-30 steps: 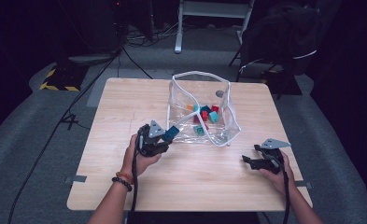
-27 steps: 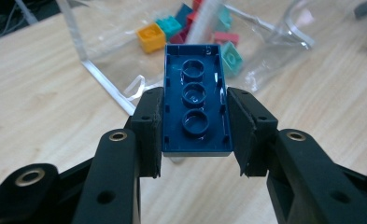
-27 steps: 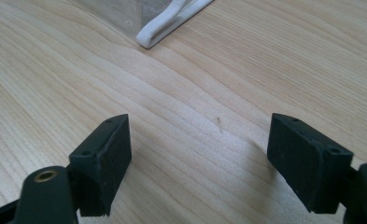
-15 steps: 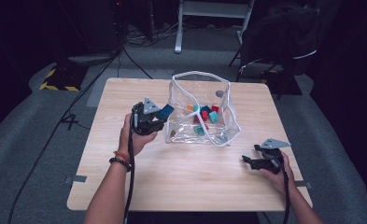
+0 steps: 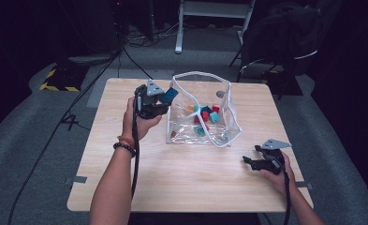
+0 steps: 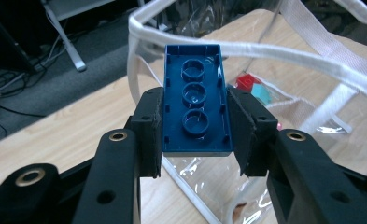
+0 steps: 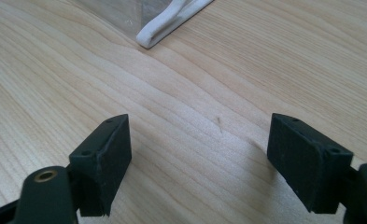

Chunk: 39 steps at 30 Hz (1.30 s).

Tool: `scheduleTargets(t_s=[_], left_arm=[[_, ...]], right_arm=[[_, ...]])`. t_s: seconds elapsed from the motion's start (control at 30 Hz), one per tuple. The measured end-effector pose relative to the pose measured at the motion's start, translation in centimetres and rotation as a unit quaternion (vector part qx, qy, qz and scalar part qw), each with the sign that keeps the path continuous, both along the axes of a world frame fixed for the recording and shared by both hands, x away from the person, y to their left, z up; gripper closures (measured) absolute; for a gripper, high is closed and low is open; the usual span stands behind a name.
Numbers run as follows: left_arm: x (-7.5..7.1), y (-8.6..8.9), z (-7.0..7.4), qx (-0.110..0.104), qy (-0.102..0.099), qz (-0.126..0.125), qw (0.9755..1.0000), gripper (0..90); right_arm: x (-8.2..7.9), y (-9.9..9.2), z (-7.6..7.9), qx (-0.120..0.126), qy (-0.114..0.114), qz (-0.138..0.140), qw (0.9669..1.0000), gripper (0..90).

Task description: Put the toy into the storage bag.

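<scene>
My left gripper [image 5: 165,99] is shut on a blue brick [image 6: 195,109], hollow underside facing the camera, its pads pressing both long sides. It hangs in the air at the left rim of a clear plastic bag [image 5: 205,110] with white edging [image 6: 246,46]. Several red, teal and orange bricks [image 5: 205,115] lie inside the bag. My right gripper [image 7: 200,156] rests low on the wooden table [image 5: 181,187] at the front right, jaws wide apart with bare wood between them. In the high view the right gripper [image 5: 249,161] points left.
The bag's white-edged corner [image 7: 172,21] lies just beyond the right gripper. Dark floor, cables and a chair with a jacket [image 5: 284,37] surround the table. Bare tabletop stretches across the front and left.
My left gripper has risen and moved away from me with the blue brick, from the table's left middle up to the bag's left rim. The right gripper has stayed put.
</scene>
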<state>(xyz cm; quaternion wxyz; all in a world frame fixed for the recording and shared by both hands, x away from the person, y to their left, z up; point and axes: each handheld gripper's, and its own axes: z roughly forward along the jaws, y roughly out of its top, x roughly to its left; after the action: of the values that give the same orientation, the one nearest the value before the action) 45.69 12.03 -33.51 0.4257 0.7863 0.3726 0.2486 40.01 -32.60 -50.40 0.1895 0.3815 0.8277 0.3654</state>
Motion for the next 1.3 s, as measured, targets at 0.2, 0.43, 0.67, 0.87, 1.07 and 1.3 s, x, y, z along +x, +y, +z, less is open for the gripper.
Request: scheduleTargets(t_s=[0.2,0.43,0.67,0.87,1.07,1.3], left_arm=[[0.6,-0.7,1.1,0.008,-0.007,-0.001,0.9999,59.0],[1.4,-2.1,2.1,0.01,-0.013,-0.011,0.9998,59.0],[2.1,-3.8,3.1,-0.005,-0.015,-0.025,0.9996,59.0],[2.4,-6.0,3.5,0.0,-0.018,-0.04,0.9991,59.0],[2.7,-8.5,3.7,0.008,-0.017,-0.055,0.9983,59.0],[3.0,-11.0,3.3,0.018,-0.011,-0.072,0.9972,59.0]], right_arm=[[0.0,0.0,0.0,0.0,0.001,0.0,1.0,22.6],[0.0,0.0,0.0,0.001,0.001,0.0,1.0,22.6],[0.0,0.0,0.0,0.001,0.002,0.002,1.0,22.6],[0.0,0.0,0.0,0.001,0.002,0.002,1.0,22.6],[0.0,0.0,0.0,0.001,0.002,0.002,1.0,22.6],[0.0,0.0,0.0,0.001,0.002,0.002,1.0,22.6]])
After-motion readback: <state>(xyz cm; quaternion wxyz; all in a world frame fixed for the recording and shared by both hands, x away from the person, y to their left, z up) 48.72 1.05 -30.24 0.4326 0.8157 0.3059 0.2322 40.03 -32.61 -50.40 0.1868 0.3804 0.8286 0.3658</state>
